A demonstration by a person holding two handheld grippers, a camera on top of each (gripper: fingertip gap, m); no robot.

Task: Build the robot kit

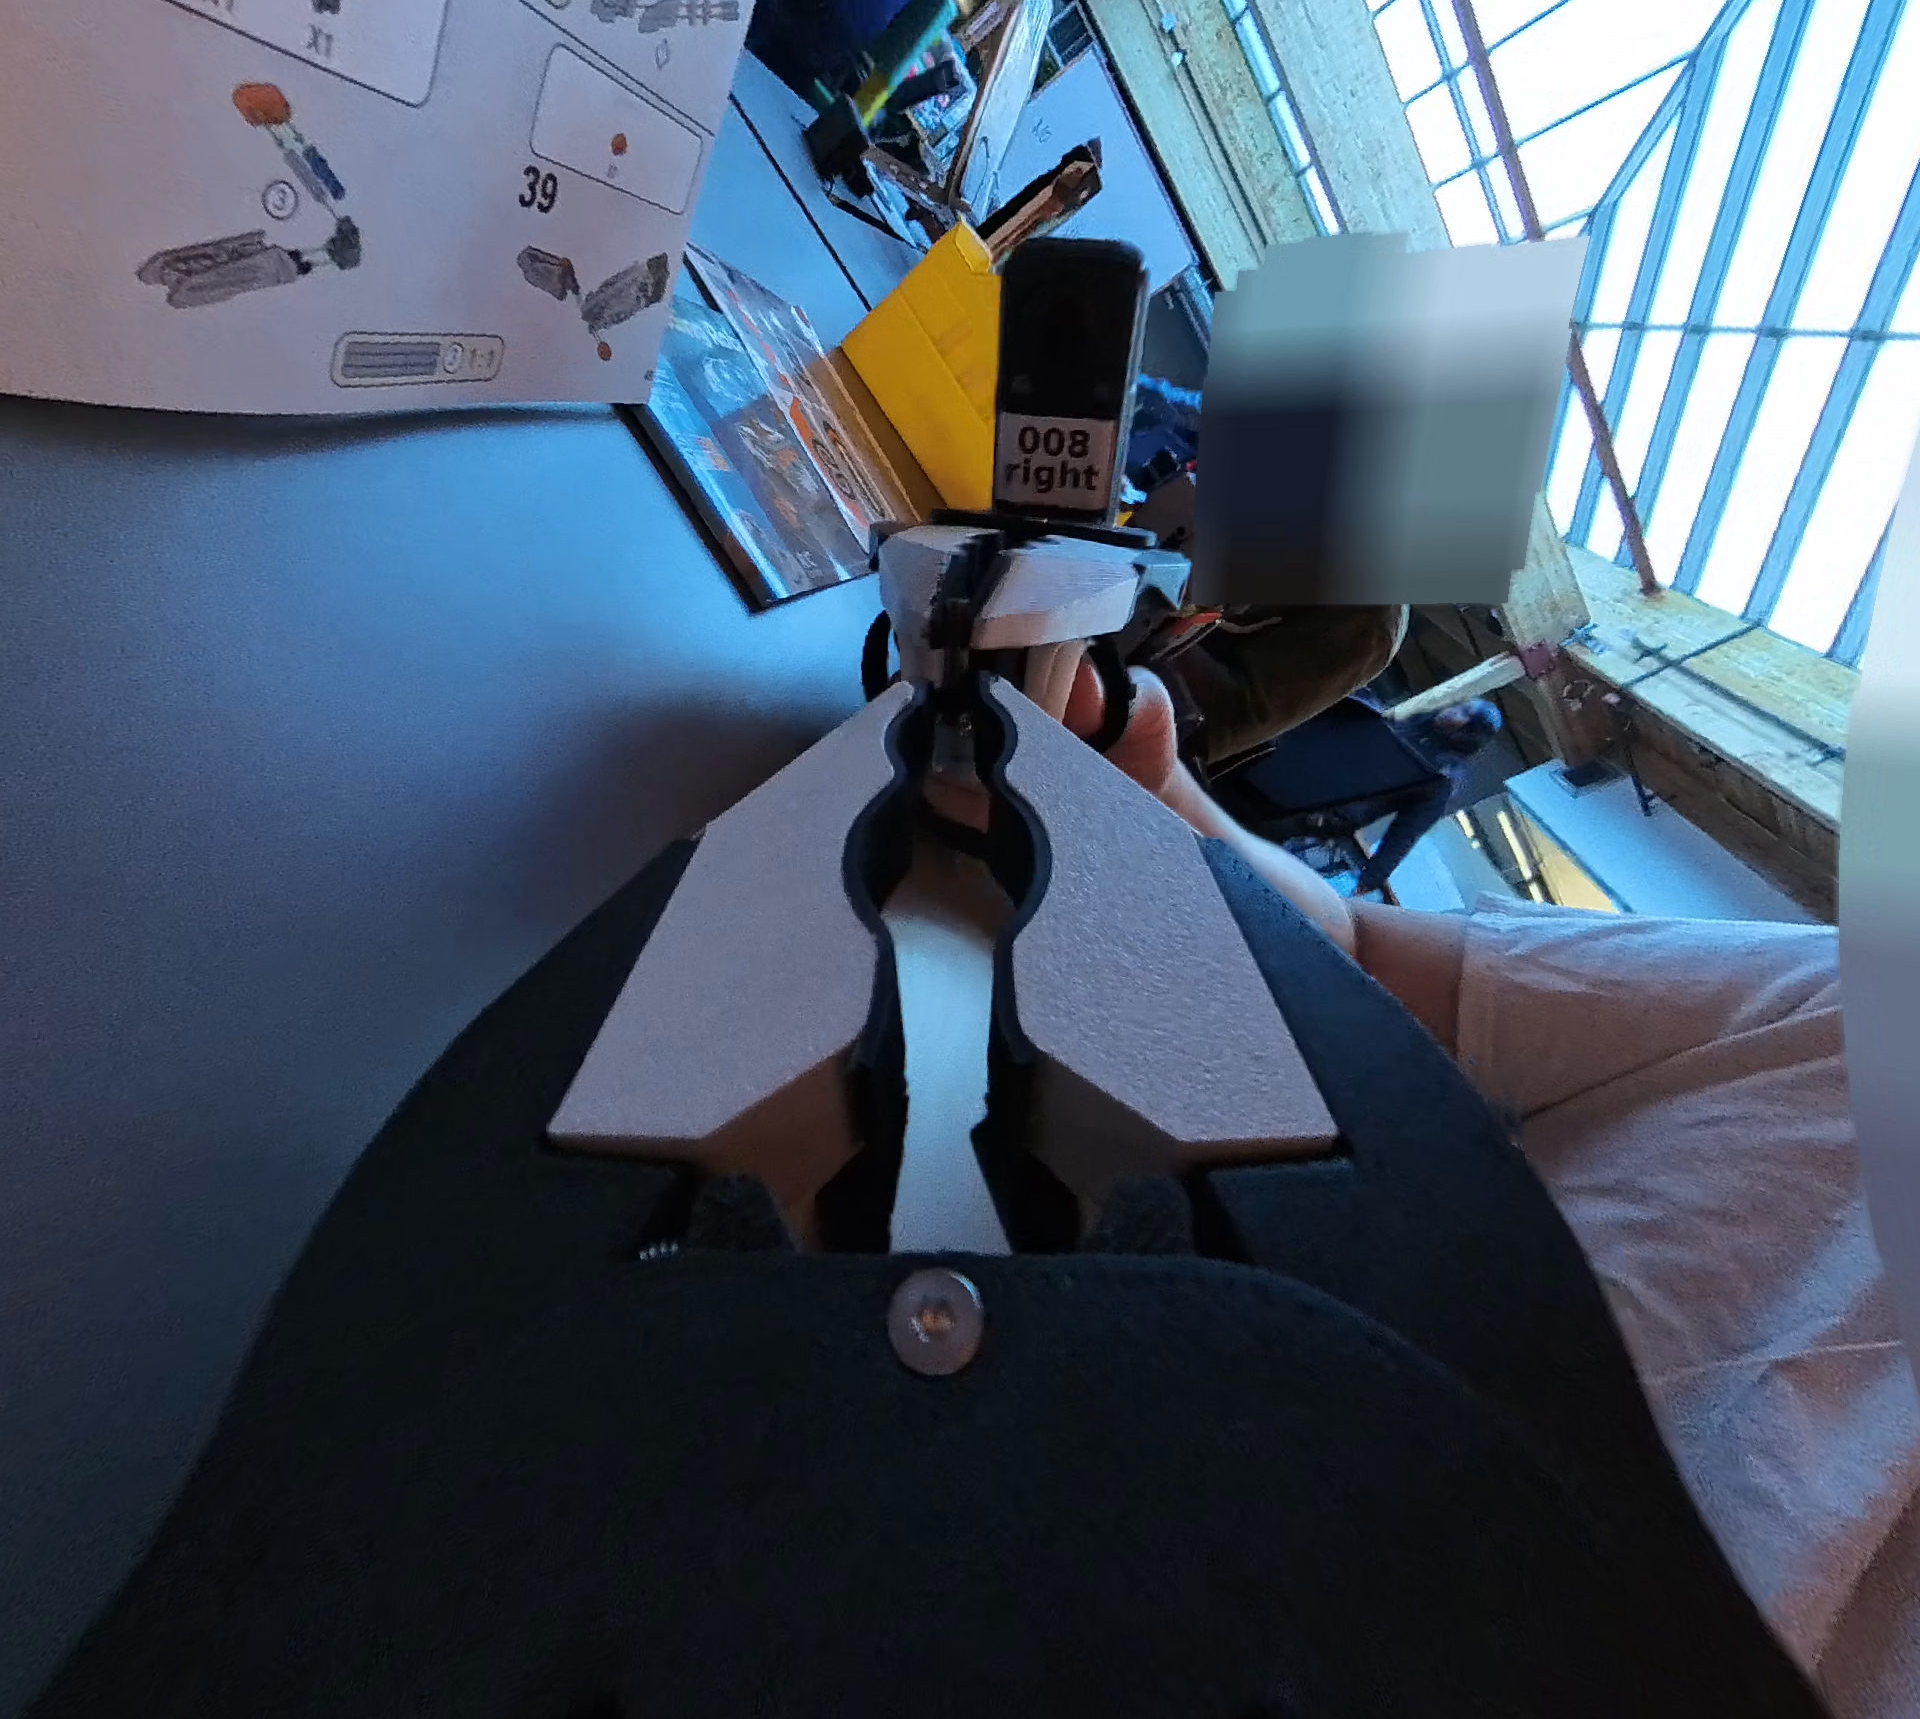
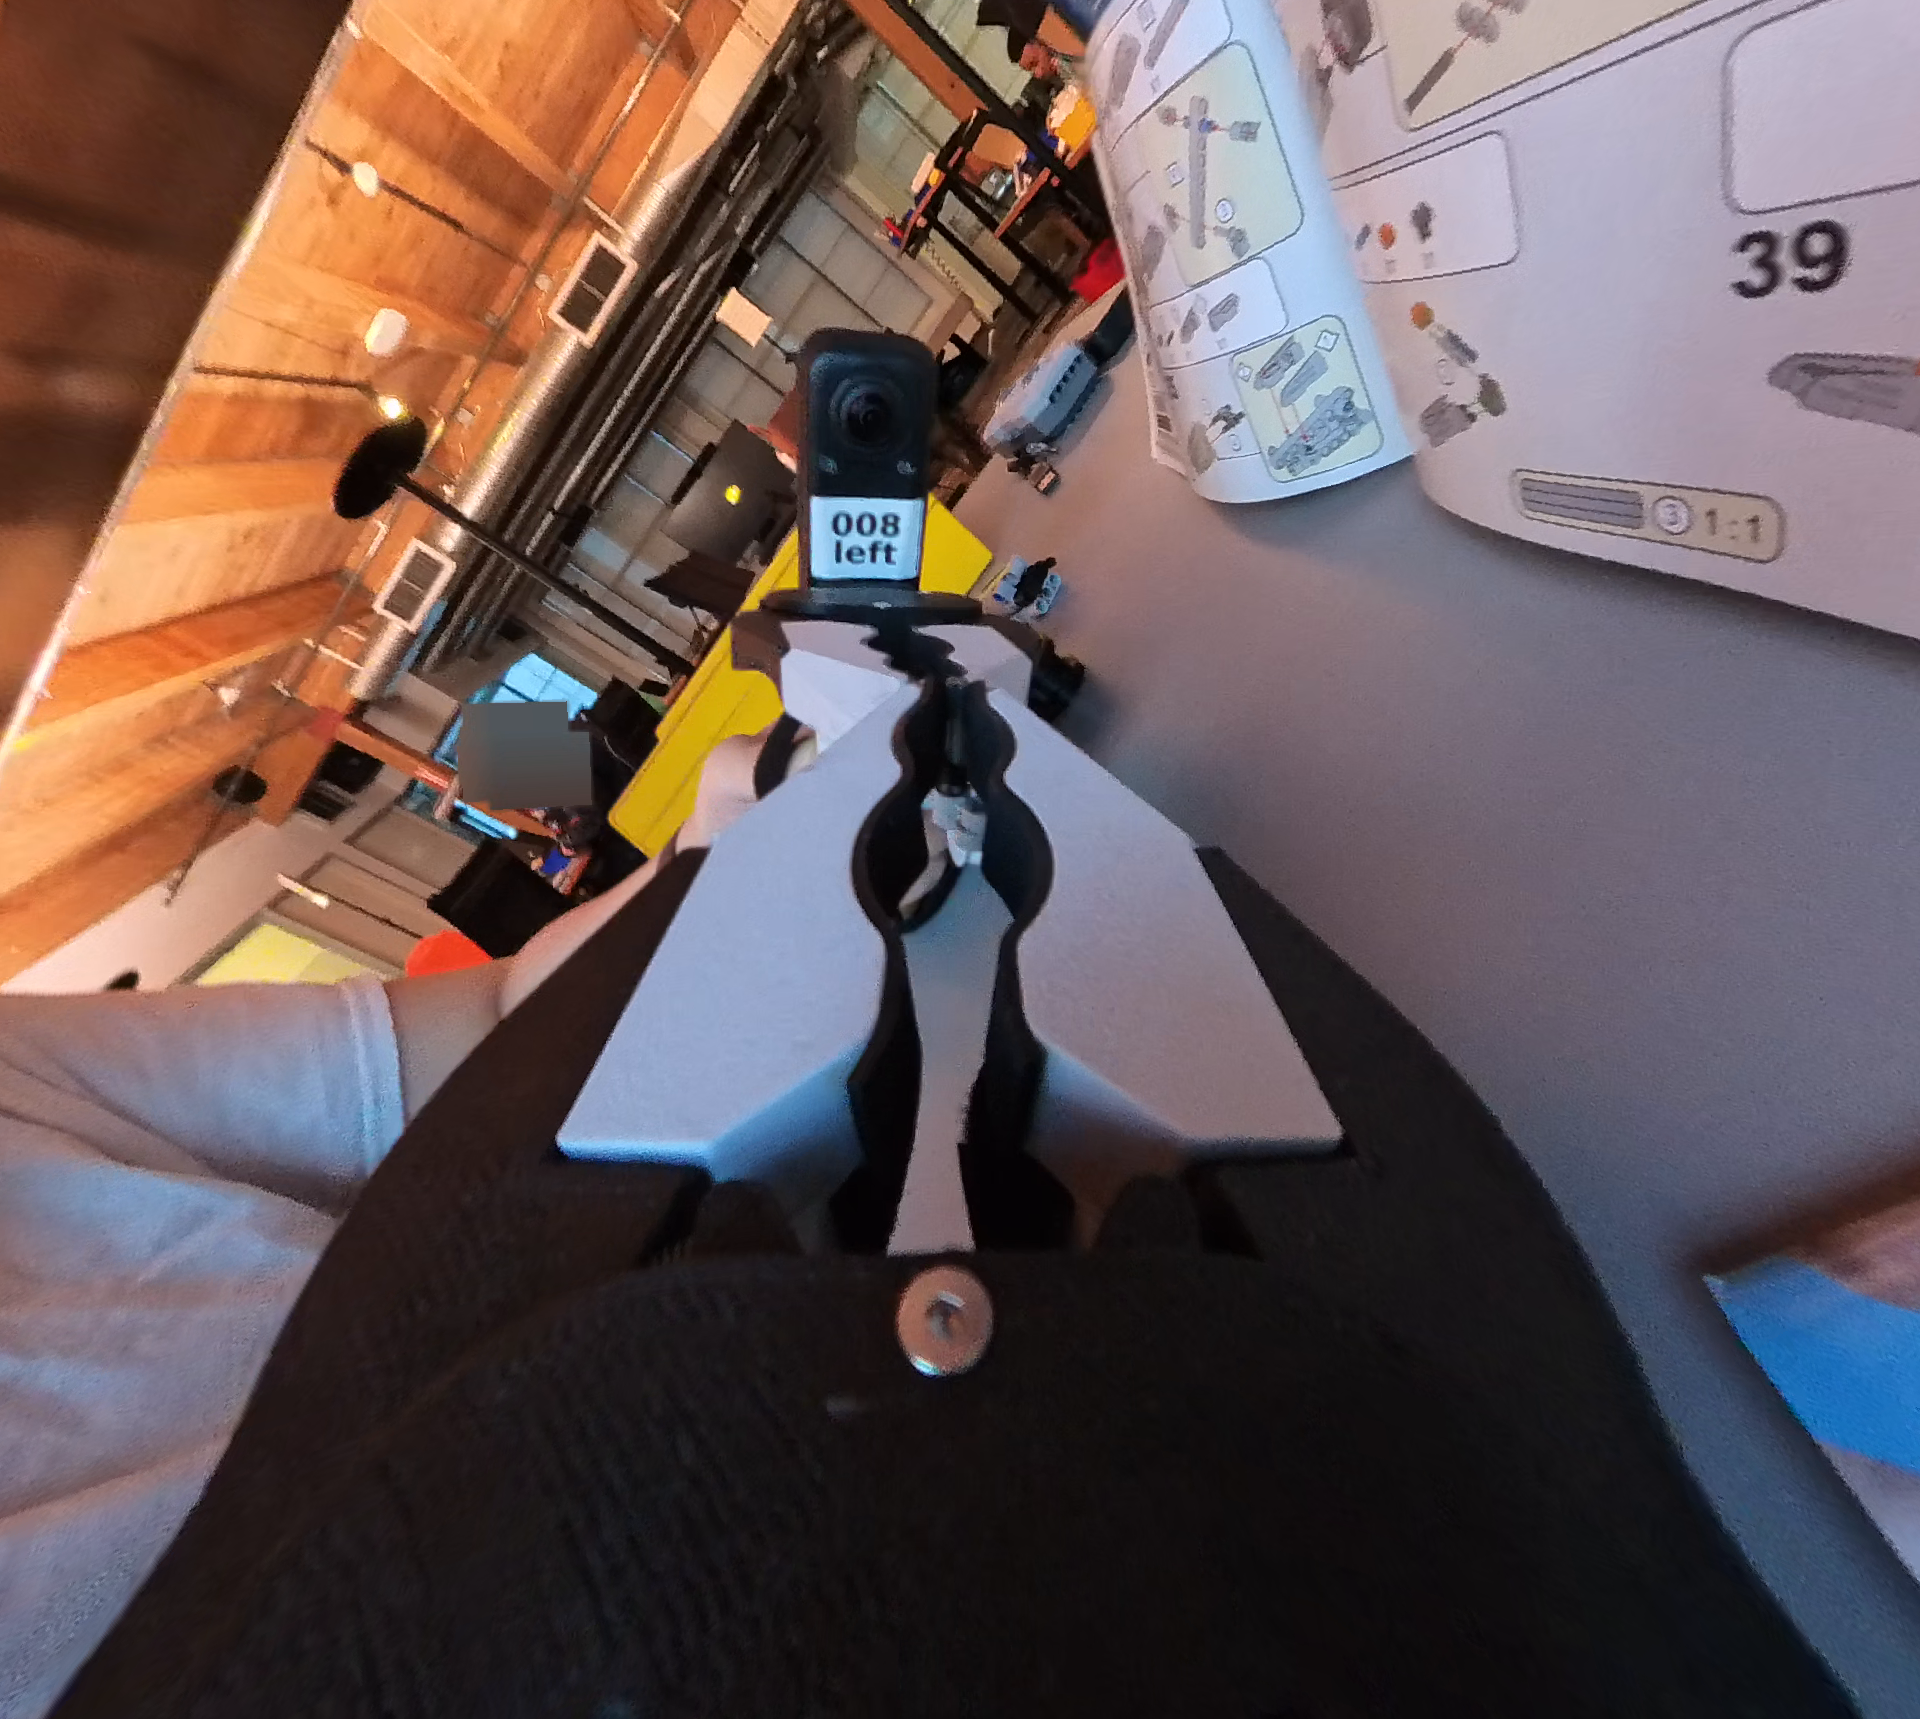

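Held tip to tip above the grey desk (image 1: 312, 786), left tool (image 1: 943, 708) against right tool (image 2: 951, 713), each camera looking straight at the other one. Both narrowed almost fully, only a thin slit left between the white fingers (image 1: 800, 890). Pinched there, as far as can be judged, a small grey-and-black plastic part (image 2: 958, 812), half hidden in the wavy black lining of the pads; hard to say how deep it sits in either grip, or whether made of one piece or two. Well off the desk, not touching it. Wrapped around the handle of the right tool, a bare hand (image 1: 1127, 729) with a pale sleeve (image 1: 1662, 1202) behind it. Lying open and flat on the desk, close beside both tools, a white paper building booklet (image 1: 312, 111) with drawings of small grey, blue and orange pieces. Farther off, a second open white booklet (image 2: 1226, 235), curved upward at its fold. Behind the tools, a yellow cardboard box (image 1: 925, 360), its flap raised, next to a flat printed box (image 1: 748, 443). Near the yellow box, a few loose black and white small pieces (image 2: 1029, 583) on the desk. At the far end, a big room with wooden beams and tall bright windows.
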